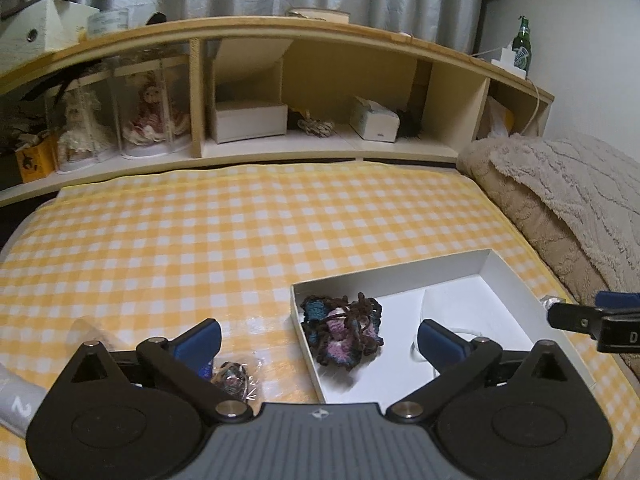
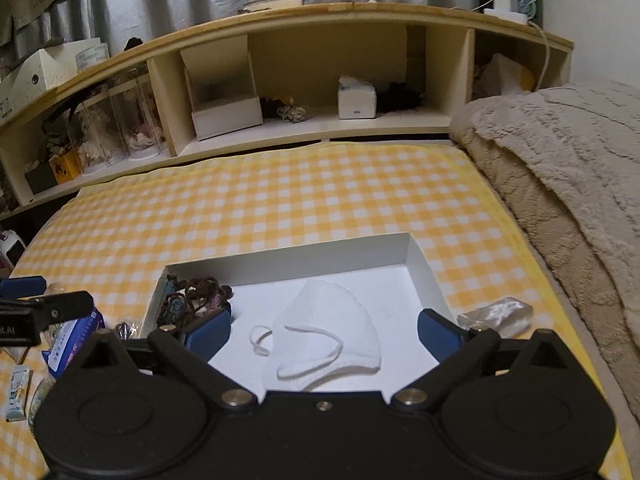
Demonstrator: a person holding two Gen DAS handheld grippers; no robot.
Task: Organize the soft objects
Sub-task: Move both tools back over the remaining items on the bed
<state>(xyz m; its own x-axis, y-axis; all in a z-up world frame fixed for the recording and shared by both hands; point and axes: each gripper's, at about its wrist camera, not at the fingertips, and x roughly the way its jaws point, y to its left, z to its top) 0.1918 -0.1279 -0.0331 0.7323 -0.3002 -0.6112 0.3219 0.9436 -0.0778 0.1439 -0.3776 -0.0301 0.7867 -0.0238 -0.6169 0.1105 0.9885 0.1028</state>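
A shallow white box (image 1: 400, 274) (image 2: 288, 264) lies on the yellow checked cloth (image 1: 200, 232). In its left part sits a dark knitted bundle (image 1: 344, 328) (image 2: 192, 296) of brown, blue and pink yarn. A white face mask (image 2: 320, 312) (image 1: 444, 304) lies in the box's middle, ear loops loose. My left gripper (image 1: 320, 340) hovers open over the knitted bundle, nothing between its blue pads. My right gripper (image 2: 324, 332) stands open above the mask, apart from it. Each gripper's finger shows at the edge of the other view.
A beige fleece blanket (image 1: 560, 200) (image 2: 560, 160) is heaped along the right. A wooden shelf (image 1: 320, 32) with boxes and dolls runs across the back. Small packets (image 2: 72, 340) lie left of the box, a clear-wrapped item (image 2: 496, 314) right of it, and a small wrapped item (image 1: 234, 376) near the left gripper.
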